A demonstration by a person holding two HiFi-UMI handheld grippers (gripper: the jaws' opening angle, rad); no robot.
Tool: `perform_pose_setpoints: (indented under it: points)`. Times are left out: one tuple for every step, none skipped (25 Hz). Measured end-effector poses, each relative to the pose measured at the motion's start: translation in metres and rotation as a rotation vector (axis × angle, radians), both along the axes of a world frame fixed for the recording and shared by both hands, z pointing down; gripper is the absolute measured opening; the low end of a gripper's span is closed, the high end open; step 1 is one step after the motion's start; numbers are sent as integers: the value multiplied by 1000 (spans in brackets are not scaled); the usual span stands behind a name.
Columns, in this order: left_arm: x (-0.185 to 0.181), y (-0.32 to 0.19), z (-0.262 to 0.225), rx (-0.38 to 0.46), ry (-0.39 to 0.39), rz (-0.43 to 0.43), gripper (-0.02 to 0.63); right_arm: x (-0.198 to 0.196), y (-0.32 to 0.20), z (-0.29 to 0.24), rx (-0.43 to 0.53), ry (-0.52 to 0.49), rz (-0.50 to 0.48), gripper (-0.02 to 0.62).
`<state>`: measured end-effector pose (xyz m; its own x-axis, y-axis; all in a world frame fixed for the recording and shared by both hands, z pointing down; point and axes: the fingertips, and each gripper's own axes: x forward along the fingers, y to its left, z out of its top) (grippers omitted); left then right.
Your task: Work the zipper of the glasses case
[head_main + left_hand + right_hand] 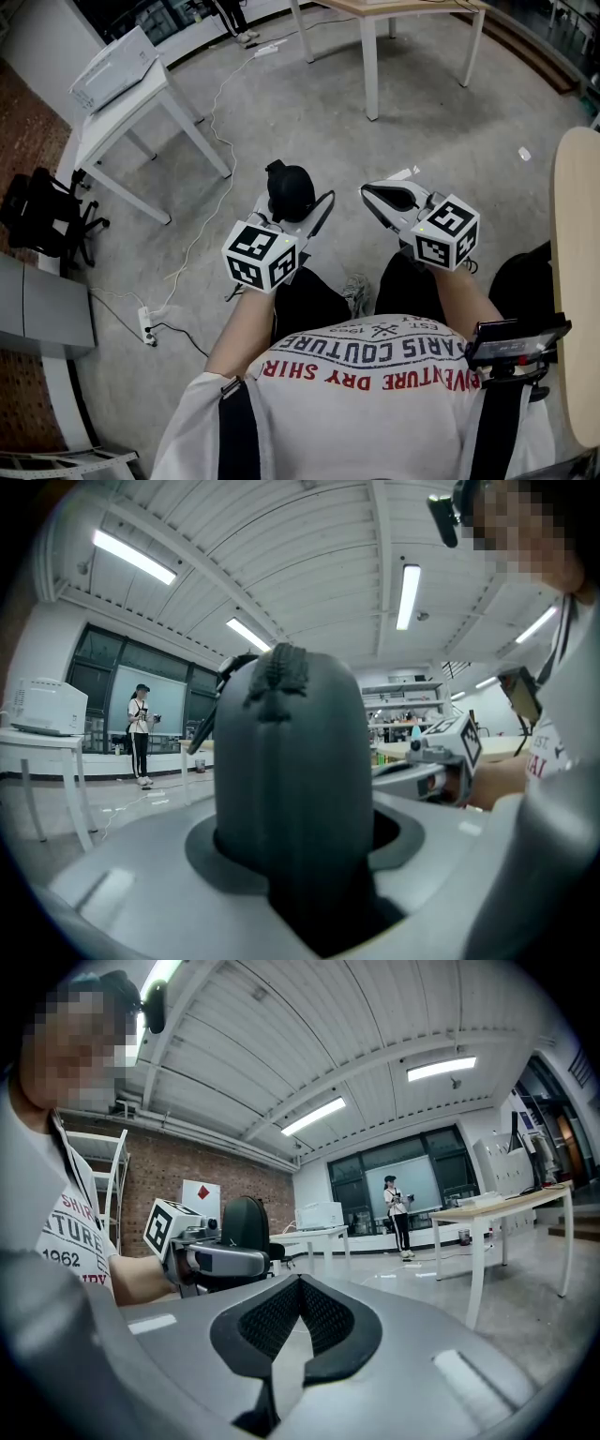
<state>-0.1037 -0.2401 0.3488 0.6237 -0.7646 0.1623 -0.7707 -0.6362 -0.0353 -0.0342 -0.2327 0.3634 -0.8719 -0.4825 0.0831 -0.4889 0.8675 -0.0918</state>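
Holding the dark grey, dome-ended glasses case (291, 771) upright between the left gripper (302, 214) jaws. Those jaws are clamped on its lower end, and most of the shell sticks out past the tips. Right gripper (298, 1330) jaws are together with nothing between them. The case sits well off to the side of those jaws, no contact. Both grippers are held in the air over the grey concrete floor (300, 112).

Risks, judged: the zipper is not yet engaged, so the right jaws must part and pinch a small puller. No puller clearly seen, only a ridged strip (277, 677) at the case's far end, probably the zip line. A thin tab can slip out of the pads or get missed. The left jaws grip one end only, so a pull along the zip may twist or lever the case out of them, and a drop goes straight to the floor. Squeezing across the seam could also bind the slider.

Materials: the shell looks matte, smooth and semi-rigid, a rounded oblong faintly ribbed lengthwise. Jaw pads are dark with a fine mesh texture, set in pale grey smooth plastic. Each gripper carries a white cube with black square markers (262, 255).
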Motion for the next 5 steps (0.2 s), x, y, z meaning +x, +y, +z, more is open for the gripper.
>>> perform_pose_setpoints:
  points:
    - [1, 0, 0, -1, 0, 1, 247, 0, 0, 1, -3, -1, -2, 0]
    - [1, 0, 1, -2, 0, 2, 247, -1, 1, 2, -5, -1, -4, 0]
    - [1, 0, 1, -4, 1, 3, 247, -1, 1, 2, -6, -1, -5, 0]
    - [2, -1, 1, -6, 3, 5, 247, -1, 1, 3, -7, -1, -5, 0]
    - [2, -1, 2, -7, 5, 6, 247, -1, 1, 3, -7, -1, -5, 0]
